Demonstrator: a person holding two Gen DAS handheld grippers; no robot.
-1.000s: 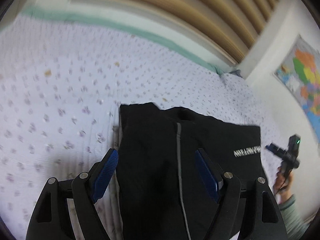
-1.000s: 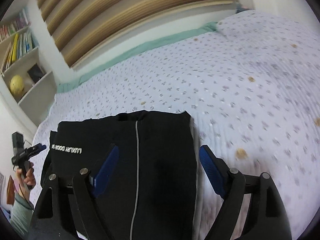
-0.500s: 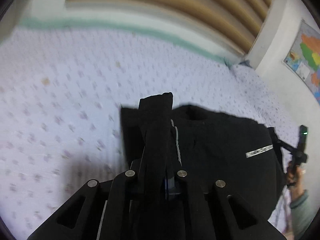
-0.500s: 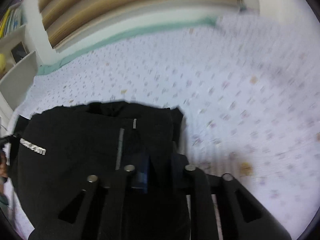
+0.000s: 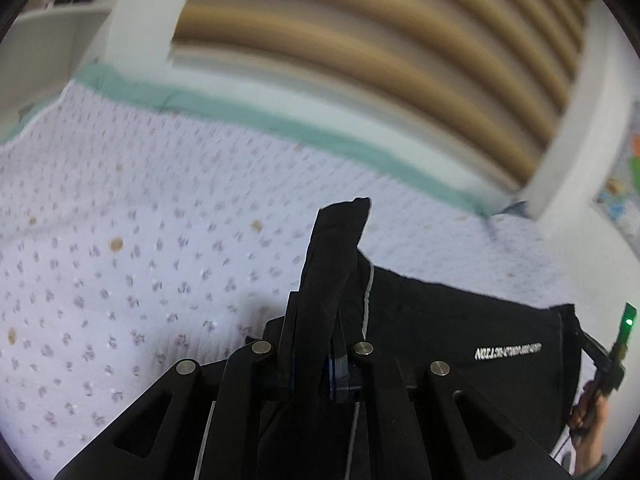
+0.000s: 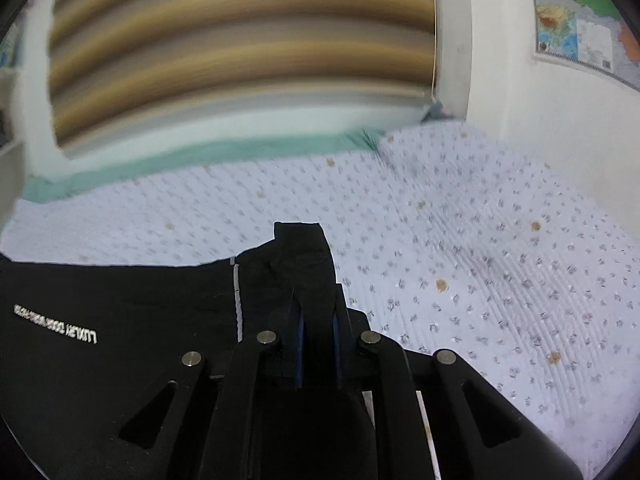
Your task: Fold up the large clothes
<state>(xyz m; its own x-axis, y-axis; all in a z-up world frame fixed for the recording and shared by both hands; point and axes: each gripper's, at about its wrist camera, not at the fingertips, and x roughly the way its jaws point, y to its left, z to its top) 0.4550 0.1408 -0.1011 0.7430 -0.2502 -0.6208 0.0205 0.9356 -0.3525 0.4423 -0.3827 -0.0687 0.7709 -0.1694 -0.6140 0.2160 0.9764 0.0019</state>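
Note:
A black garment [image 5: 460, 320] with a grey stripe and small white lettering hangs stretched between my two grippers above the bed. My left gripper [image 5: 310, 376] is shut on one corner, and a pinched fold of the cloth sticks up past its blue pads. Far off at the right of the left wrist view, a hand holds the right gripper [image 5: 612, 356] at the garment's other end. In the right wrist view the black garment [image 6: 120, 312] spreads to the left, and my right gripper [image 6: 318, 340] is shut on its near corner, with cloth standing up between the pads.
A white bedspread [image 5: 140, 260] with small grey flowers and brown spots covers the bed [image 6: 480, 260], edged by a green sheet [image 5: 280, 120] at the far side. A striped blind [image 6: 240, 60] hangs behind. A map [image 6: 580, 12] is on the right wall.
Both grippers went from open over the flat garment to shut on its corners. Both hands then rose, lifting the garment's near edge off the bed.

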